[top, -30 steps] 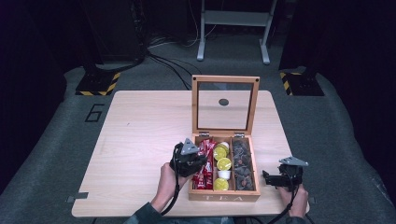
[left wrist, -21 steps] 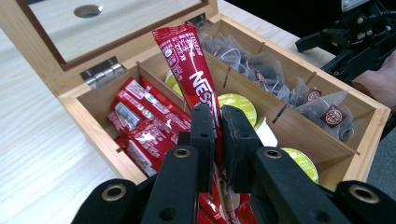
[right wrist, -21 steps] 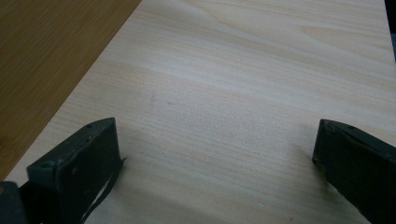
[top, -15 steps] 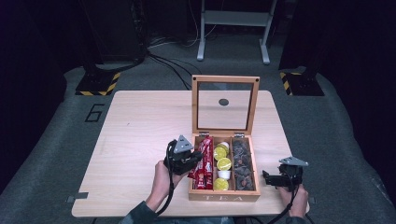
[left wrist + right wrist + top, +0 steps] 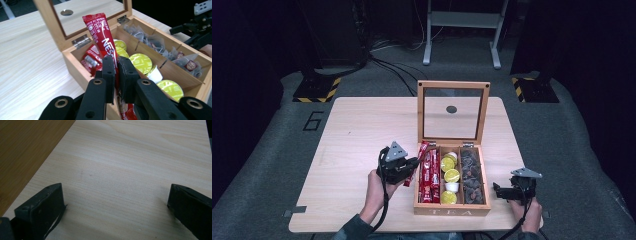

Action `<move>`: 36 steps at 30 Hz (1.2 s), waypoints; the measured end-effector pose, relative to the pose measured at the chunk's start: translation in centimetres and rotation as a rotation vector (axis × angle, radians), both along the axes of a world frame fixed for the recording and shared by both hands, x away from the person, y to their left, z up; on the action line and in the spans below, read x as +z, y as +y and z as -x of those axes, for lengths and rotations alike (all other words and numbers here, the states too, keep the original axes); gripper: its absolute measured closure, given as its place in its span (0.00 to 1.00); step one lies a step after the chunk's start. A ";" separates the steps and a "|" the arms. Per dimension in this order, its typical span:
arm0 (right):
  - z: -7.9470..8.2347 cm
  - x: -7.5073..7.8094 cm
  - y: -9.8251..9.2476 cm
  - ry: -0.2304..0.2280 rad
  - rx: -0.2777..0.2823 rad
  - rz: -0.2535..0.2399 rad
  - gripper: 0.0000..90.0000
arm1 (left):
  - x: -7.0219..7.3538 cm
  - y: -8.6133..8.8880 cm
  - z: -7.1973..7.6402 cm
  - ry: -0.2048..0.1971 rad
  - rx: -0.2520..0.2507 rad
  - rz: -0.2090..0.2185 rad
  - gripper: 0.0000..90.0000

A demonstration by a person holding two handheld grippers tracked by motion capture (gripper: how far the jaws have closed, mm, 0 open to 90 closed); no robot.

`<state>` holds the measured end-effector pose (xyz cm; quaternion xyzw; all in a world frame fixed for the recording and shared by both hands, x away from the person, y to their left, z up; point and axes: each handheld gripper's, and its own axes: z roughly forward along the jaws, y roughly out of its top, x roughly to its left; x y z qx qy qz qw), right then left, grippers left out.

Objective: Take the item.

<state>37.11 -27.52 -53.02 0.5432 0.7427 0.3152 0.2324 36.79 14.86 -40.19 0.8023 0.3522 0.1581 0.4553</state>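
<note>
A lab or studio: dark curtained surroundings, hazard-taped stand feet point(image 5: 316, 89), grey carpet point(image 5: 272, 165), lone wooden table point(image 5: 362, 135)

Two hand-held tongs and the person's forearms, seen from above and along the jaws.

The left tongs point(image 5: 411, 166) and the right tongs point(image 5: 497, 190) are black, angular frames, each topped by a grey three-cornered plate with small dark dots at its corners; a black cable trails back from each along the forearm. In the left gripper view, the jaws are matt black bars with round holes and metal-ringed pivot screws, ending in flat, slightly worn rectangular pads point(image 5: 108, 75). In the right gripper view, the pads point(image 5: 47, 200) are scuffed at the edges, and a thin black strand hangs from one. A dark sleeve point(image 5: 354, 230) covers the left forearm near the elbow.
</note>
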 end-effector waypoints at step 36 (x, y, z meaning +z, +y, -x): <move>0.0 0.0 0.0 0.002 -0.003 -0.002 0.00 | -0.9 6.2 -2.5 -0.003 0.177 -0.011 0.92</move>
